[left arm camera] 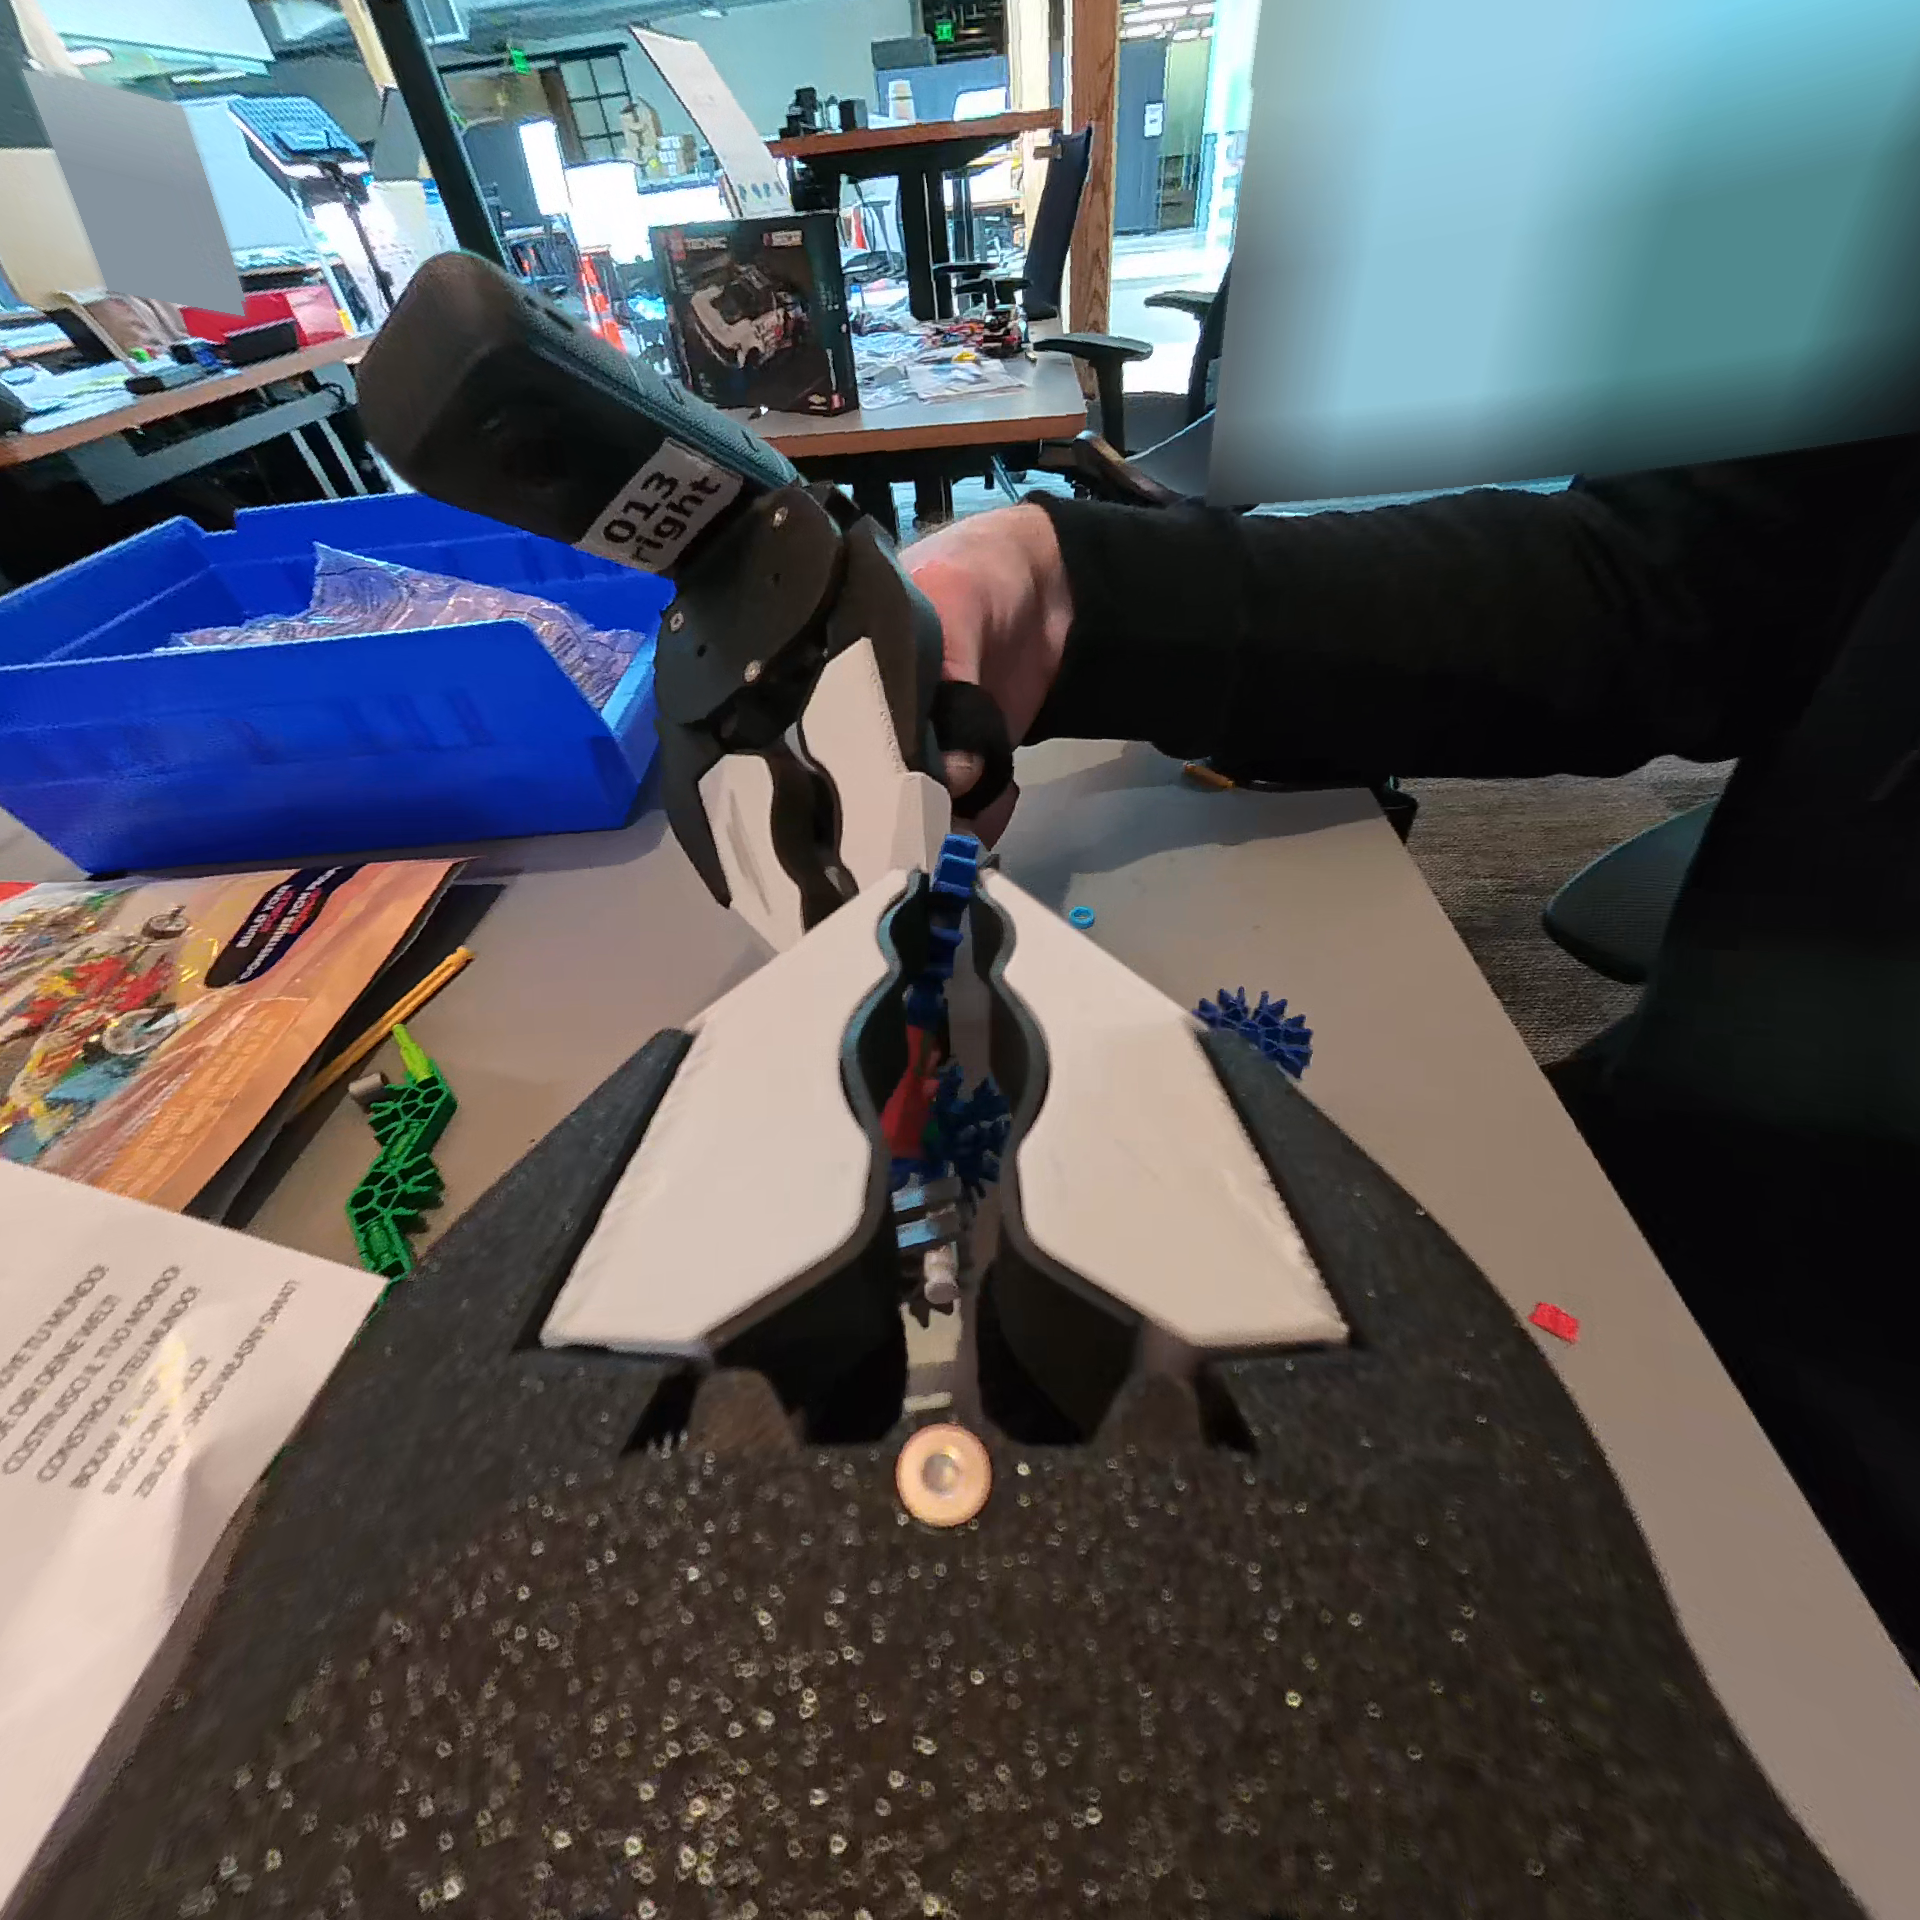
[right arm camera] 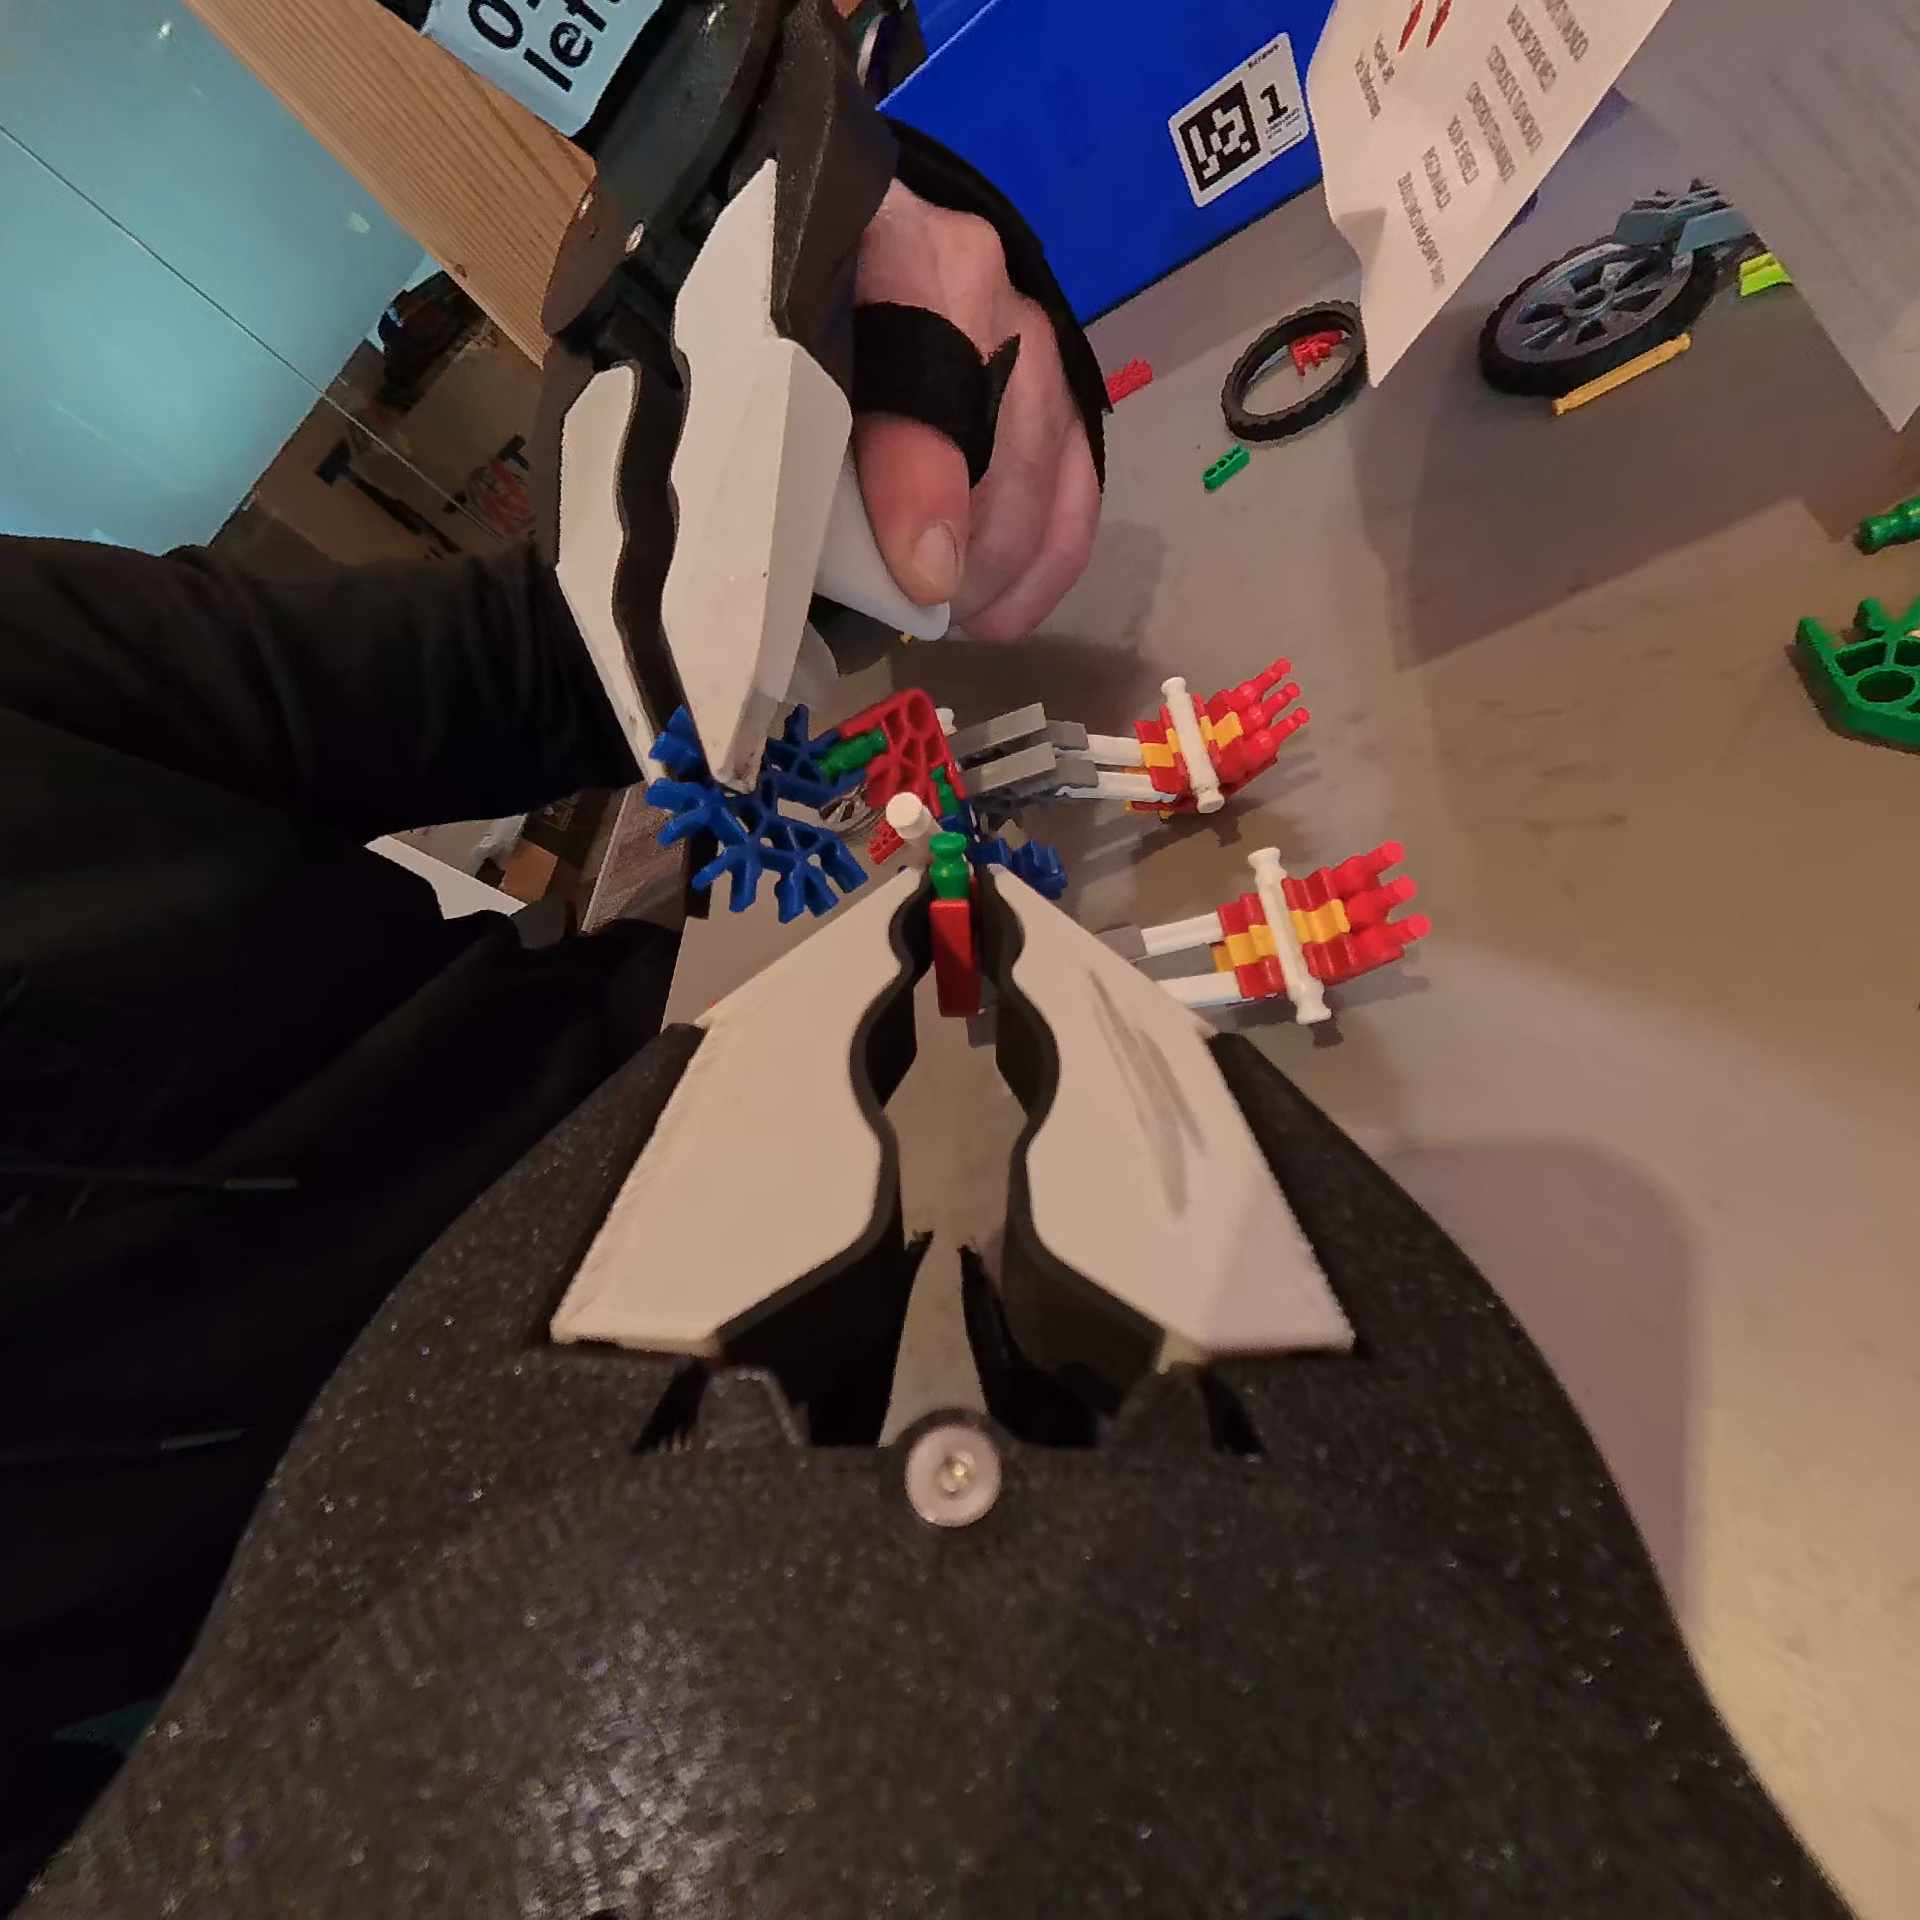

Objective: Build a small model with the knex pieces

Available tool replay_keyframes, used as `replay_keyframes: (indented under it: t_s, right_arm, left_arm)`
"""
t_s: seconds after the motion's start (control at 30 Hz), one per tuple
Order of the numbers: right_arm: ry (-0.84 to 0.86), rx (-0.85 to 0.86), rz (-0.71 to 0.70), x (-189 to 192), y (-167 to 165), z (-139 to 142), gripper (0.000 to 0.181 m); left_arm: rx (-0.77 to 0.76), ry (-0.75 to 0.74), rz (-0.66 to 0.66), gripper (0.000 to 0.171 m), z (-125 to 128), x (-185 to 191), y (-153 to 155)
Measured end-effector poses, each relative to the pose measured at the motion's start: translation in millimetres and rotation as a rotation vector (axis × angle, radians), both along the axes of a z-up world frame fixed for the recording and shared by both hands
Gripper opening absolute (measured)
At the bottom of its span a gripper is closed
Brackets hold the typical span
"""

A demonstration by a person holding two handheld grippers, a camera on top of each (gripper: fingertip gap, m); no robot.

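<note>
left gripper (left arm camera: 940, 894) pinched on blue connector (right arm camera: 753, 810) of model (right arm camera: 966, 769) | right gripper (right arm camera: 951, 894) clamps red piece (right arm camera: 951, 956) with green rod (right arm camera: 945, 862), above table (right arm camera: 1351, 1247) | advice: hold model steady, align rod squarely.

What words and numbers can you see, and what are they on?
I won't read writing out, only say what bears it.
White label on the right gripper: letters and digits.
Blue label on the left gripper: cut off.
Black box far back: too small.
Colourful booklet: blurred.
White sheet: printed lines.
Sticker on the blue bin: square code, a digit.
</note>
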State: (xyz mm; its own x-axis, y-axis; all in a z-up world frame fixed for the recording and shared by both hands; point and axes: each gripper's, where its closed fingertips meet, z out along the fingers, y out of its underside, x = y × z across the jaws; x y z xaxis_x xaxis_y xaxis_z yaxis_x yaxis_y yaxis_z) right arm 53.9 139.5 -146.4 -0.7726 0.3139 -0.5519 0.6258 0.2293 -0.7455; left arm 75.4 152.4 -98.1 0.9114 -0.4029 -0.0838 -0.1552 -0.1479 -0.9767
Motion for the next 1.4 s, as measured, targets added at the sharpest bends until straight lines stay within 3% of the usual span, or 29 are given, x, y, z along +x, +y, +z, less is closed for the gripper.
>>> replay_keyframes:
  t_s: [0.13,0.3,0.47,0.7,0.87,1.2,1.3,1.4]
  right_arm:
    - [0.039,0.036,-0.056,-8,4,-1,0.009]
    - [0.113,0.133,-0.199,-16,28,3,0.037]
    - [0.188,0.243,-0.266,11,44,5,0.039]
    - [0.203,0.399,-0.116,89,31,-29,0.042]
    - [0.221,0.509,-0.052,114,22,-55,0.044]
    - [0.286,0.535,-0.1,106,17,-61,0.033]
    - [0.322,0.451,-0.158,94,13,-47,0.01]
    - [0.328,0.437,-0.193,86,16,-43,0.006]
  left_arm:
    - [0.002,0.003,0.06,0.003,0,-11,3]
    - [0.049,-0.102,0.147,0.002,15,-34,0]
    - [0.05,-0.171,0.195,0.003,17,-46,2]
    - [0.046,-0.201,0.209,0.003,17,-48,6]
    - [0.046,-0.206,0.223,0.003,17,-50,7]
    - [0.042,-0.242,0.241,0.002,16,-52,12]
    - [0.045,-0.261,0.252,0.002,17,-55,11]
    - [0.046,-0.266,0.255,0.002,17,-56,11]
